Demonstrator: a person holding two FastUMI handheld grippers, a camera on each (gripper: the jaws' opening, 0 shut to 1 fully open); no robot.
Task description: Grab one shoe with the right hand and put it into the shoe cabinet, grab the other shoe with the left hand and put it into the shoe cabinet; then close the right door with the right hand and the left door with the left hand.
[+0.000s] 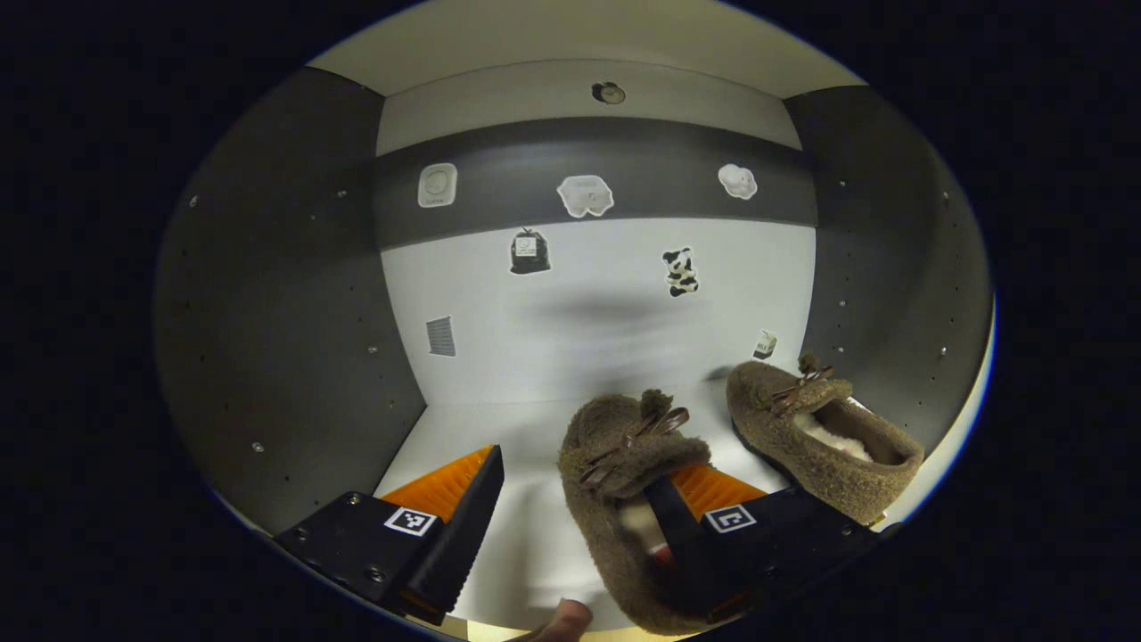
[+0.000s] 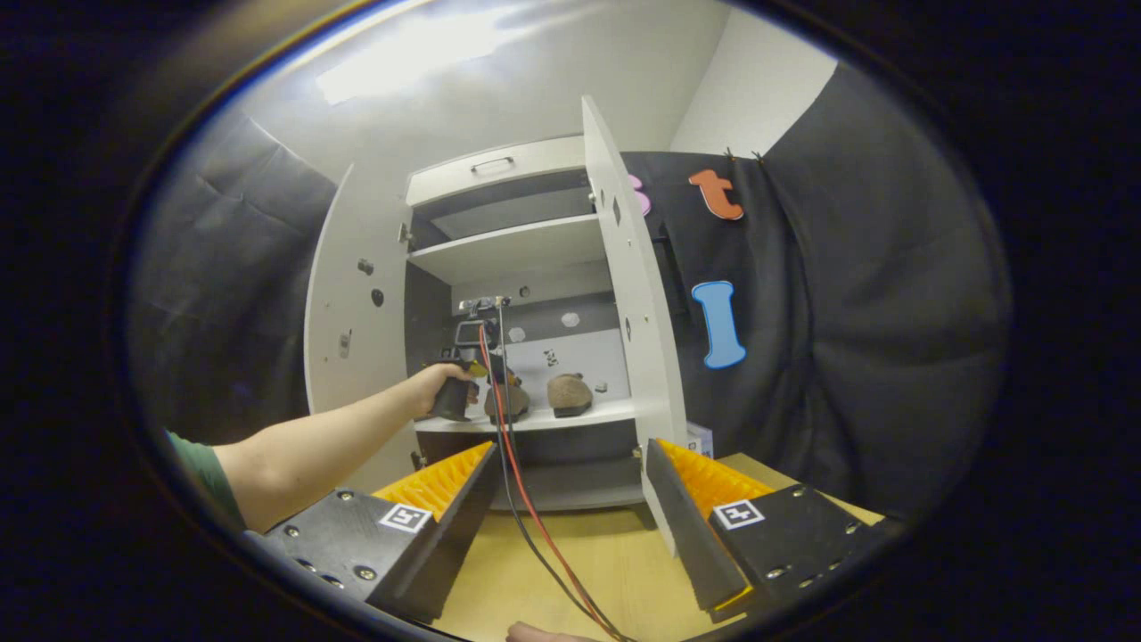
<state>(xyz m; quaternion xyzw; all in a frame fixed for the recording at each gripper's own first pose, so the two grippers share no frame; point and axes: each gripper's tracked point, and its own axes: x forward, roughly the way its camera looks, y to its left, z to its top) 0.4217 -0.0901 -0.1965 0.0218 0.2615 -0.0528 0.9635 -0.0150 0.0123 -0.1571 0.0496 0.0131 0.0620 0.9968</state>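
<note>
Spread wide, the left gripper (image 1: pixel 579 526) has one finger inside the near slipper (image 1: pixel 624 481) on the shoe cabinet (image 2: pixel 624 267) shelf, gripping nothing. Beside it sits the other slipper (image 1: pixel 820 437). Fuzzy and probably light, they'd pinch best at the collar. Further back, the right gripper (image 2: pixel 570 517) gapes empty.

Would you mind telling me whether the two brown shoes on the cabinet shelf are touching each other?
Apart. The left gripper view shows a strip of white shelf between the near shoe and the far shoe; the right gripper view shows a gap too.
</note>
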